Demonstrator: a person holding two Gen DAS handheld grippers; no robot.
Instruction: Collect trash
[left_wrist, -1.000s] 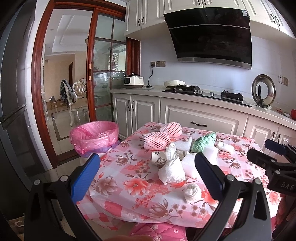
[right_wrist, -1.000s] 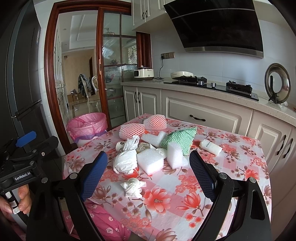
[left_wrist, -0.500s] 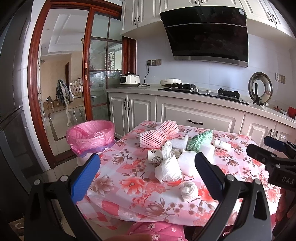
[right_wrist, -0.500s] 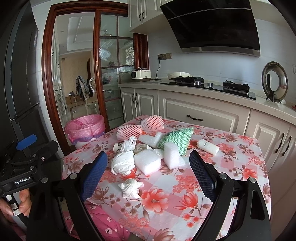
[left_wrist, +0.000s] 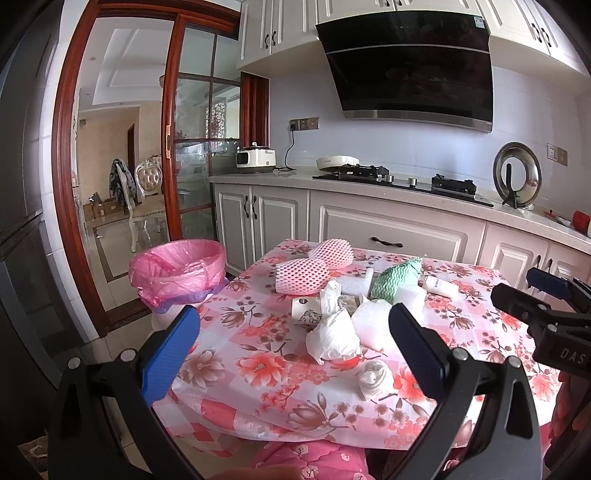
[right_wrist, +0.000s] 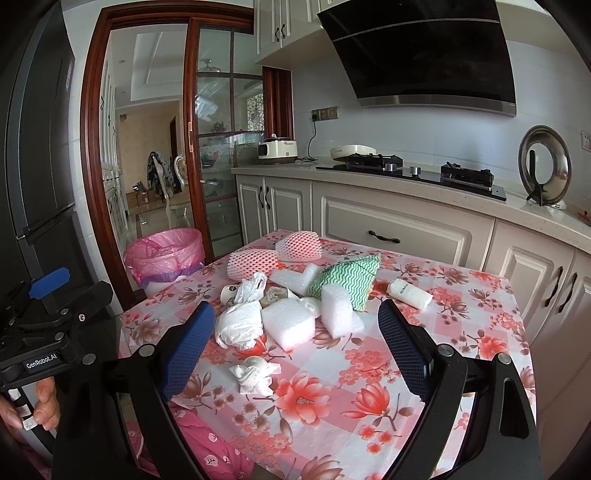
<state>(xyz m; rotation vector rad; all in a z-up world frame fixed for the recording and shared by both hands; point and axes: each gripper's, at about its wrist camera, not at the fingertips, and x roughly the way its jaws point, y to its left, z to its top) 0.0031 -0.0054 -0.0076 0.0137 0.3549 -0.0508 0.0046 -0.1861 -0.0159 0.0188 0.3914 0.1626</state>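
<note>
Opening stage, by the look of it: nothing picked up, both tools poised short of the near table edge. Left gripper (left_wrist: 291, 339) spread wide and empty; right gripper (right_wrist: 295, 343) likewise wide and empty. Straight ahead between the right jaws, lying on the pink floral tablecloth (right_wrist: 461, 332): a crumpled white tissue wad (right_wrist: 255, 373) nearest, then a knotted white plastic bag (right_wrist: 238, 326) toward the left finger, with two white foam blocks (right_wrist: 290, 323) just beyond and touching each other. Farther out, a green-and-white wavy-patterned pouch (right_wrist: 349, 278), two pink foam fruit nets (right_wrist: 253, 260), a small printed paper cup on its side (left_wrist: 304, 312) and a small white labelled bottle lying flat (right_wrist: 408, 293) off toward the right finger. Probably first in line: the tissue wad (closest, soft, easily pinched), calling for a forward-and-down reach until the wad sits between the fingertips, then a close. As for containers, only one: a round bin lined with a pink plastic bag (left_wrist: 179, 267), standing on the floor beyond and left of the left jaws, beside the table corner. Bin contents not visible from either view; only liner showing at the mouth.
</note>
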